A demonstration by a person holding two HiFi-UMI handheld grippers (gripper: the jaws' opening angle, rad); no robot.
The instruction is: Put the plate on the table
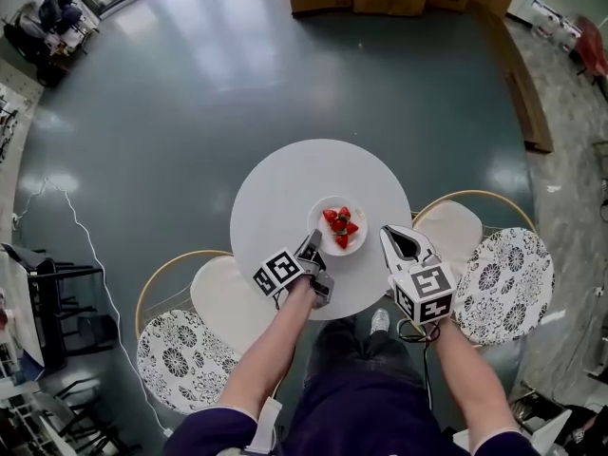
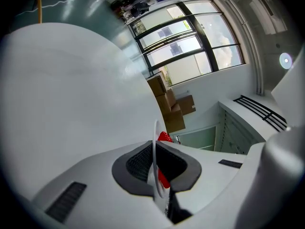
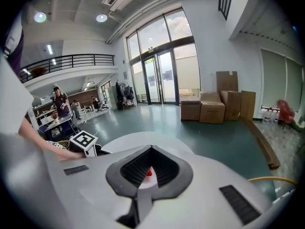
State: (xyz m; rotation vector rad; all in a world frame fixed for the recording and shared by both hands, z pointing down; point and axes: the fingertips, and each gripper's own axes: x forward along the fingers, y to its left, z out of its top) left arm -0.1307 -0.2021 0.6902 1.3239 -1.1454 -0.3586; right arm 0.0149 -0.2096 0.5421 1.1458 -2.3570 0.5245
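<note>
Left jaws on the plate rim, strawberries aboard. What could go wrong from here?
1. Left gripper grips the plate by one rim; any tilt may roll the strawberries off.
2. Plate is over the table's near side; pulling back before opening could drag it off.
3. Right gripper is close beside the plate and may bump it.

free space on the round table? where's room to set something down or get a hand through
Bare: the table's far half and left side, from the plate out to the rim. Crowded: the near edge, where the left tool clamps the plate of strawberries and the shut right tool sits just right of it.
</note>
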